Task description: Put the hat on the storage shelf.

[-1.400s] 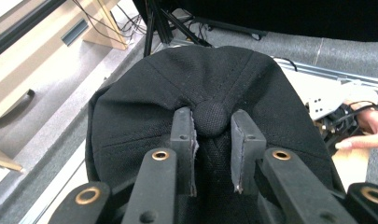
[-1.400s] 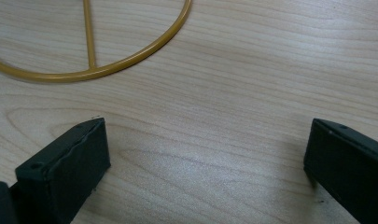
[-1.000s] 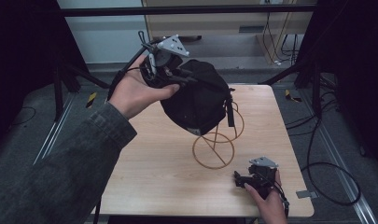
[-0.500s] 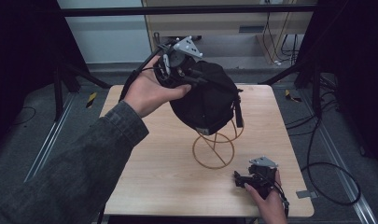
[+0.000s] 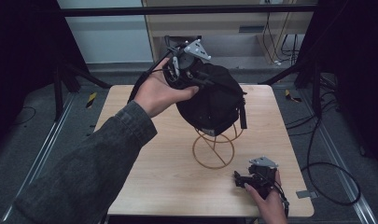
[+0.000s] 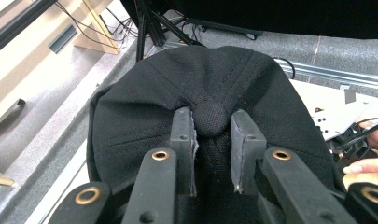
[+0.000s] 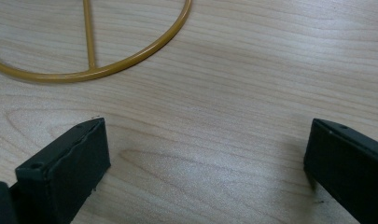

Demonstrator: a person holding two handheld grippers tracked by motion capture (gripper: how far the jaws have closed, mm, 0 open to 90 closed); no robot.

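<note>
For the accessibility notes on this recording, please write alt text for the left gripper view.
The left tool is shut on the top button of a black cap, one black jaw on each side of the button. Behind the cap lie grey floor, black stand legs and cables; fingertips show at the right edge.

Black cap (image 5: 213, 100), mustard-yellow wire stand (image 5: 213, 148), pale wood-grain table (image 5: 158, 172).

Cap (image 6: 144, 116) black matt woven cloth; stand (image 7: 144, 50) glossy yellow wire; table (image 7: 233, 140) smooth pale wood
</note>
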